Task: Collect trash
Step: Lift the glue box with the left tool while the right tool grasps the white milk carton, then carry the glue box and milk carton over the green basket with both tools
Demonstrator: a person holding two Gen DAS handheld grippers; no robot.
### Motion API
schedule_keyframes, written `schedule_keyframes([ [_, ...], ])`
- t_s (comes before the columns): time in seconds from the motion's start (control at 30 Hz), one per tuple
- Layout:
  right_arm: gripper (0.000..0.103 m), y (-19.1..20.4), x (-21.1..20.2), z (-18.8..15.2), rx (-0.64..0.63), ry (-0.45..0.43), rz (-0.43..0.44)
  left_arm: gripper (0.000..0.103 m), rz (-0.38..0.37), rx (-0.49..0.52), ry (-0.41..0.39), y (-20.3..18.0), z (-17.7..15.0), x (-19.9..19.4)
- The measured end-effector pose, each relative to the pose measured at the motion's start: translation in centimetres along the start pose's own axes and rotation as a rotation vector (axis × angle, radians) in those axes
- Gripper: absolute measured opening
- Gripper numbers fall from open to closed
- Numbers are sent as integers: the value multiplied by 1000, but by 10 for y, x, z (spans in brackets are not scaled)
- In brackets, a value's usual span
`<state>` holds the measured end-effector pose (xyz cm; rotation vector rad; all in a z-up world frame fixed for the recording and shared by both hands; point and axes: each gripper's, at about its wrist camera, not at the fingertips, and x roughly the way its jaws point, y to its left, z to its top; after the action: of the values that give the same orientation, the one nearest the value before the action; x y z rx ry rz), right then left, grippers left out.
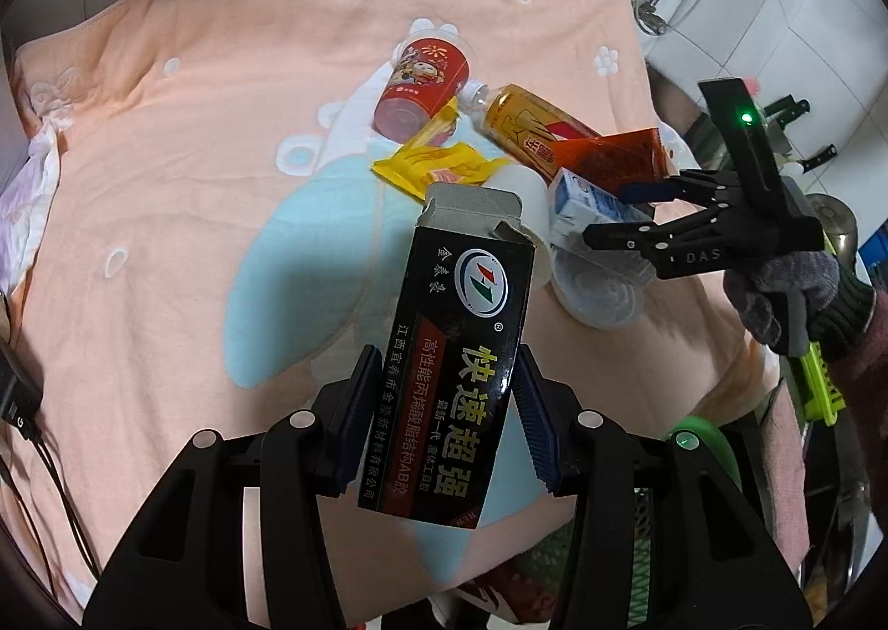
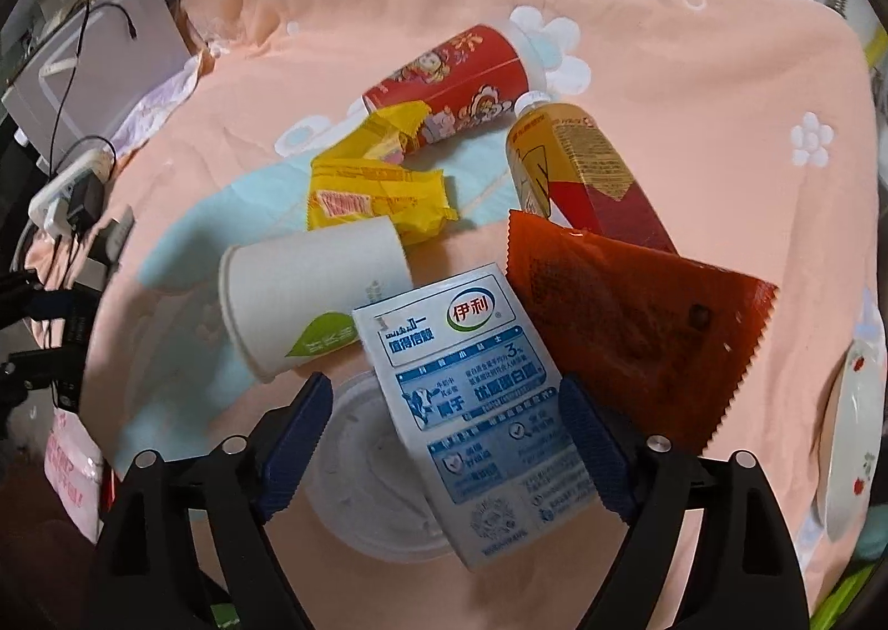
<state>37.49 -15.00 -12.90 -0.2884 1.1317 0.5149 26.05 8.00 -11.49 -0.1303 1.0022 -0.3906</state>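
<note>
Left gripper [image 1: 444, 419] is clamping a black glue box [image 1: 463, 352] between its blue pads [image 1: 355, 413], holding it off the peach blanket [image 1: 183, 158]; the box is standing roughly upright with its torn top flap open.

Right gripper [image 2: 444, 447] is sitting with jaws spread wide on either side of a blue-and-white milk carton [image 2: 477, 408]. The left pad [image 2: 294, 441] is clearly apart from the carton; the right pad [image 2: 596, 447] is at the carton's edge, contact cannot be told. Nothing is being gripped. In the left wrist view the right gripper [image 1: 638, 213] is reaching into the pile from the right, held by a gloved hand [image 1: 793, 297].

The carton is lying partly over a clear plastic lid [image 2: 355, 469], which is resting flat on the blanket. Just left of the carton, a white paper cup [image 2: 311, 297] is lying on its side. To the right, an orange-red sachet [image 2: 638, 319] is overlapping the carton's edge.

Beyond the cup, a crumpled yellow wrapper [image 2: 377, 191] is lying between the cup and a red printed cup [image 2: 449, 80], which is tipped on its side. Beside the red cup, a yellow-labelled bottle [image 2: 566, 158] is lying down, its cap end near the red cup and its far end running under the sachet.

At far left, cables and a charger [image 2: 77, 197] are sitting at the blanket's edge.
</note>
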Motion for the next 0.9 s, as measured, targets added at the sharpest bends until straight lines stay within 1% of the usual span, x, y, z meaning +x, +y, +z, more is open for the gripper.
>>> schedule_keyframes([
  [0.17,83,-5,11,4,-18,34,7,48,2,2,1,1,0,0],
  [0.3,83,-6,16,7,-31,43,2,48,5,-5,2,1,0,1],
  [0.37,86,-4,18,6,-48,50,0,48,5,-9,4,2,1,2],
  [0.5,86,4,23,3,-103,53,-40,48,6,-16,7,2,1,3],
  [0.7,85,10,32,-2,-152,65,-87,48,7,-20,13,2,1,6],
  [0.77,79,11,34,-3,-161,65,-113,48,6,-24,15,2,0,6],
  [0.9,62,3,31,-5,-117,57,-100,48,6,-25,15,3,0,6],
])
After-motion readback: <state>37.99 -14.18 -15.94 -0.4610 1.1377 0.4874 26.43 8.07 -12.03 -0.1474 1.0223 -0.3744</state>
